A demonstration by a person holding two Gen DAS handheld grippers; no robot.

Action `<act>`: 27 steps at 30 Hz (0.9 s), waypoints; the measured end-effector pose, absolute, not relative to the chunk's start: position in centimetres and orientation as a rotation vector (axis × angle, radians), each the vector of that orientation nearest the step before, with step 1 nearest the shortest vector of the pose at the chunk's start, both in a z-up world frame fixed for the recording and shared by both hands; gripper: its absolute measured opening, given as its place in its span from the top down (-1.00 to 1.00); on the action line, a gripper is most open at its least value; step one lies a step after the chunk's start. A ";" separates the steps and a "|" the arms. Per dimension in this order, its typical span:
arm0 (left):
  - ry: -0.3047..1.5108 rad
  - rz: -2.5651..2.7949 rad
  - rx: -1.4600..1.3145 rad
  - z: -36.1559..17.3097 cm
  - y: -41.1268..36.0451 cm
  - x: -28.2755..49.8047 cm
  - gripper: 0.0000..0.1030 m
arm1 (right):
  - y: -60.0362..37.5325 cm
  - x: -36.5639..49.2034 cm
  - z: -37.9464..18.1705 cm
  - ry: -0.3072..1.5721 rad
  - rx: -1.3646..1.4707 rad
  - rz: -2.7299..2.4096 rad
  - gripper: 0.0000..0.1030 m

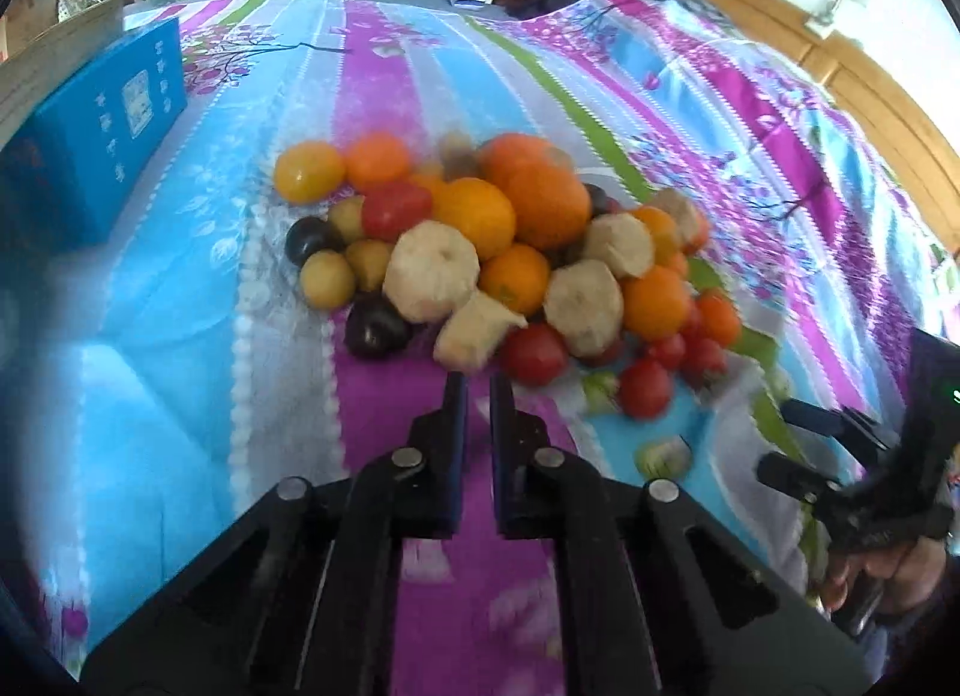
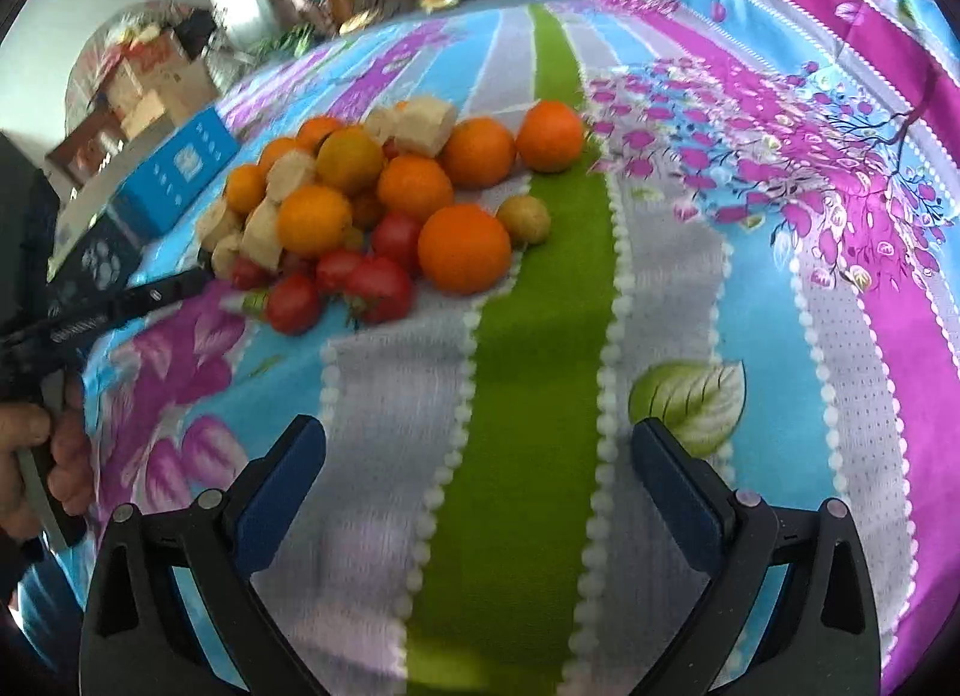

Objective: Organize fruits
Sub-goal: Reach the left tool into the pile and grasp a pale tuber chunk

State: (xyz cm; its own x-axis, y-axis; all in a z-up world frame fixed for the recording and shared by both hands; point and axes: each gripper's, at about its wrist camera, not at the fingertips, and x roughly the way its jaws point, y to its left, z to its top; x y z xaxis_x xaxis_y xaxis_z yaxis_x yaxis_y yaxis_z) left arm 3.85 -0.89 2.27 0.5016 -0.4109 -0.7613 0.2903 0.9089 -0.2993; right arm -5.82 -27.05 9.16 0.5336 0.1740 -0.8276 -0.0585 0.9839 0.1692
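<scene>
left wrist view looks down along the left gripper (image 1: 478, 390), its blue-padded jaws drawn almost together with nothing between them, tips just short of the fruit pile (image 1: 498, 258). the heap sits on a striped, flowered bedspread (image 1: 180, 306): oranges (image 1: 552, 204) up top, pale peeled chunks (image 1: 431, 270) in the middle, red tomatoes (image 1: 534, 354) along the near edge, dark plums (image 1: 375, 330) and small yellow fruits (image 1: 327, 279) on the left side. a blue box (image 1: 90, 144) lies well apart to the left. at the right edge a hand holds the right gripper (image 1: 798, 444).

from the right wrist view, the right gripper (image 2: 477, 456) hangs over a green stripe with jaws wide apart and empty, the pile (image 2: 372, 210) ahead and a little left of it. one orange (image 2: 549, 135) and a small greenish fruit (image 2: 524, 219) sit at the heap's right fringe.
</scene>
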 end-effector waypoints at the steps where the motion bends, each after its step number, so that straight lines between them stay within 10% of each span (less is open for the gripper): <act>1: 0.957 -0.427 -0.137 2.4 -0.6 3.4 0.86 | -26.8 -6.0 9.4 1.005 0.112 0.155 -0.85; 8: 0.959 -0.399 -0.167 1.2 -0.1 4.2 0.82 | -25.8 -6.4 10.1 0.995 0.123 0.180 -0.85; 17: 0.915 -0.428 -0.128 0.7 -1.6 6.2 0.15 | -25.9 -6.2 10.1 0.998 0.157 0.187 -0.91; 27: 0.921 -0.461 -0.116 0.7 -2.2 7.0 0.52 | -23.7 -6.1 12.2 0.964 0.183 0.328 -0.34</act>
State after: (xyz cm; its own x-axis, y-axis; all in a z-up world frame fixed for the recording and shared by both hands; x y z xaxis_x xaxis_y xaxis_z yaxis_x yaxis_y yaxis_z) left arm 6.98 -2.16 0.70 0.5157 -0.4311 -0.7404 0.3339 0.8970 -0.2897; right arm -6.11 -23.71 12.23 0.5260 0.3534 -0.7736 -0.1923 0.9355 0.2965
